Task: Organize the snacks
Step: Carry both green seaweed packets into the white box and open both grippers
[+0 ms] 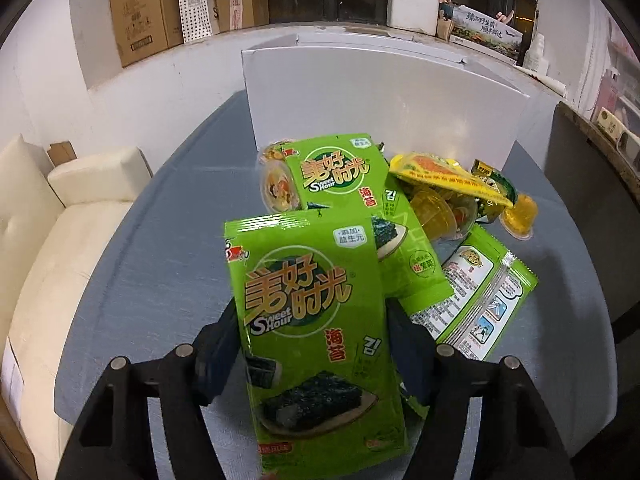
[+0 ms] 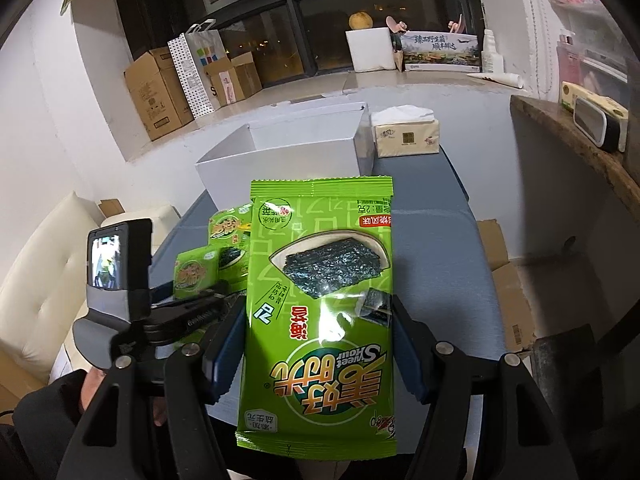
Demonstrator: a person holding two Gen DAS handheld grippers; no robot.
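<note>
A green seaweed packet point(image 1: 312, 320) stands between the fingers of my left gripper point(image 1: 312, 322), whose pads press on its two long edges. It is at the near side of a snack pile on the blue-grey table point(image 1: 160, 260). The pile holds a second seaweed packet point(image 1: 344, 184), a third one lying back up point(image 1: 480, 292), a yellow bag point(image 1: 440, 176), yellow jelly cups point(image 1: 440, 208) and a round cup point(image 1: 276, 188). My right gripper point(image 2: 318, 308) is shut on another seaweed packet point(image 2: 320, 280), held above the table with its print upside down. An open white box point(image 2: 280, 160) stands behind the pile.
A tissue pack point(image 2: 404, 136) sits to the right of the white box. The left tool's camera housing point(image 2: 116, 256) is at the left of the right wrist view. A cream sofa point(image 1: 60, 240) lies left of the table. Cardboard boxes point(image 1: 148, 8) line the window sill.
</note>
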